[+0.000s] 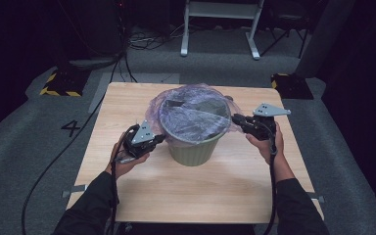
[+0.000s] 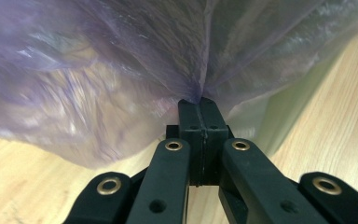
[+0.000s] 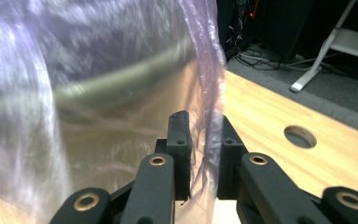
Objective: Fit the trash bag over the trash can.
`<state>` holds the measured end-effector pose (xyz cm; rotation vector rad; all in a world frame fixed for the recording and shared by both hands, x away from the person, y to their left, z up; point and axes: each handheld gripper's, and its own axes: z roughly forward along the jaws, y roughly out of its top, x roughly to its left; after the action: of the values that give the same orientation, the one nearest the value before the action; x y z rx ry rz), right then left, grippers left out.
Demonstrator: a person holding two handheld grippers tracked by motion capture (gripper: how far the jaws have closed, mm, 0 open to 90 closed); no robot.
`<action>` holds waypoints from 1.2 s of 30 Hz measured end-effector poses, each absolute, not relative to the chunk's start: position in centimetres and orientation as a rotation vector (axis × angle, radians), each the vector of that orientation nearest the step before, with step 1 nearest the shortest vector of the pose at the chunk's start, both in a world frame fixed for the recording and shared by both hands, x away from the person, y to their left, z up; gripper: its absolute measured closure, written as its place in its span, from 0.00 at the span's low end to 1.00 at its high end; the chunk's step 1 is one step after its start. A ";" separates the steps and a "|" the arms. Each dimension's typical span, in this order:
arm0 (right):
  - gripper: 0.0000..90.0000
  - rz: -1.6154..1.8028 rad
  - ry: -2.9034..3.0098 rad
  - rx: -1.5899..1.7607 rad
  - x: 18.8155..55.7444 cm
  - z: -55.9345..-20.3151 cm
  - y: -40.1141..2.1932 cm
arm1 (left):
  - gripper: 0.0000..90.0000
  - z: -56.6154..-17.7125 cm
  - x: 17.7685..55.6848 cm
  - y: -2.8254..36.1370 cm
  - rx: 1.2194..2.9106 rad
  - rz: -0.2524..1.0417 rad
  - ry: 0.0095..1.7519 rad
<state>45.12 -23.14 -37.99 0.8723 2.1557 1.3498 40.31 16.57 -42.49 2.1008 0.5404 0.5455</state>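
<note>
**Both grippers at the bag's rim**

A pale green plastic bin (image 1: 192, 147) lined with a thin translucent purple plastic bag (image 1: 194, 116) stands mid-bench on the light wooden bench (image 1: 215, 191). The left gripper (image 2: 200, 103), at the bin's left, has its fingers pressed fully together on a pinch of bag. The right gripper (image 3: 204, 135), at the bin's right, has a narrow gap between its fingers with bag film hanging in it. Beyond the far bench edge, a white metal frame (image 1: 220, 14) stands on the grey carpet.

Through the purple bag (image 1: 194, 113) I couldn't see my bin's (image 1: 192, 149) inside. In my right claw (image 3: 200, 140) view the film was blurred and cut off at the top edge.
</note>
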 end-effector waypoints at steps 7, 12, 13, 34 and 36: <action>0.90 1.354 2.184 0.942 45.4 -40.3 -23.6 | 1.00 -45.4 39.8 15.4 2.209 0.569 0.495; 0.90 1.388 2.188 0.984 45.6 -41.0 -23.8 | 1.00 -46.5 39.3 14.9 2.256 0.568 0.462; 0.90 1.382 2.187 0.984 45.6 -41.0 -23.7 | 1.00 -46.7 39.1 14.7 2.276 0.586 0.447; 0.40 1.361 2.097 0.817 41.1 -35.7 -25.5 | 0.55 -40.0 36.2 16.3 1.931 0.588 0.514; 0.45 1.364 2.120 0.755 40.7 -35.8 -25.4 | 0.72 -40.1 36.3 15.9 1.959 0.597 0.495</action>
<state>40.74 -25.37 -35.77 0.7553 2.1201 1.3635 36.28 15.88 -40.06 1.9592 0.4949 0.5972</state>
